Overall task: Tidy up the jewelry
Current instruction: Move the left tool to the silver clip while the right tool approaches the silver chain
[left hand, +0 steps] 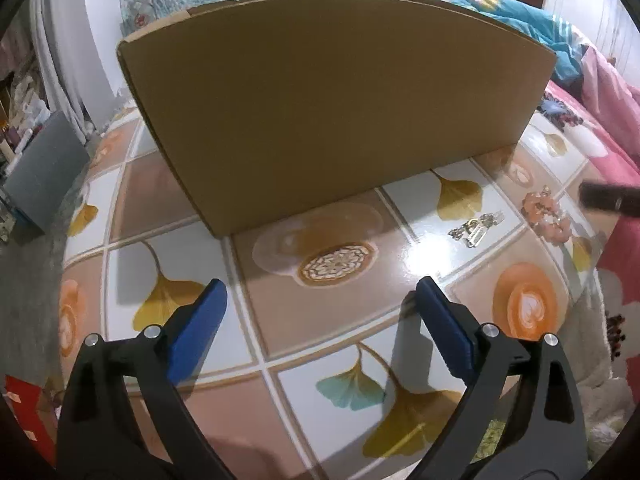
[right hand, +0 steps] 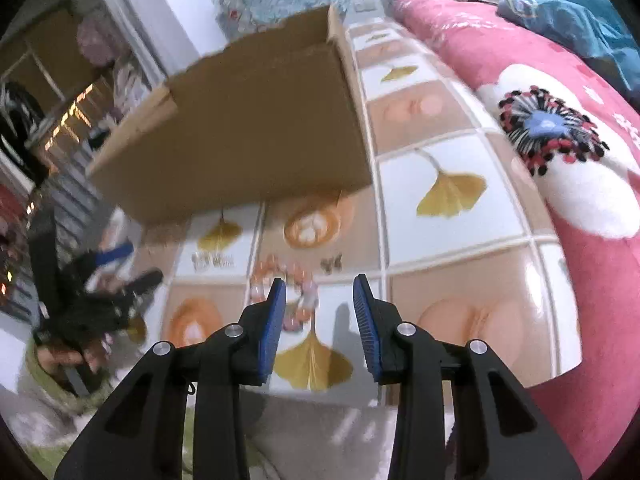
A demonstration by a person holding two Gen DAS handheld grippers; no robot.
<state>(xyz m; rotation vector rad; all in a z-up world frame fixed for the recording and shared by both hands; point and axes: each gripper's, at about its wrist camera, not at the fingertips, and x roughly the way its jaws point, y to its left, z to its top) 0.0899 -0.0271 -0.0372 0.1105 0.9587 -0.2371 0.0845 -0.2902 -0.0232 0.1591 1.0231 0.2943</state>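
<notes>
A pink bead bracelet (left hand: pixel 547 216) lies on the patterned tabletop at the right, with a silver chain piece (left hand: pixel 476 229) just left of it. A brown cardboard box (left hand: pixel 320 104) stands behind them. My left gripper (left hand: pixel 320 292) is open and empty over the table's near middle. In the right wrist view the bracelet (right hand: pixel 280 280) lies just ahead of my open, empty right gripper (right hand: pixel 320 284), partly hidden by its left finger. A small butterfly-shaped piece (right hand: pixel 332 265) and the blurred silver piece (right hand: pixel 212 260) lie near it. The open box (right hand: pixel 256 128) is behind.
The tabletop (left hand: pixel 360 320) has a tile print of leaves and coffee cups. A pink flowered blanket (right hand: pixel 560 160) borders its right side. The other gripper (right hand: pixel 100 292) and hand show blurred at the left. A grey box (left hand: pixel 44 176) stands off the table's left.
</notes>
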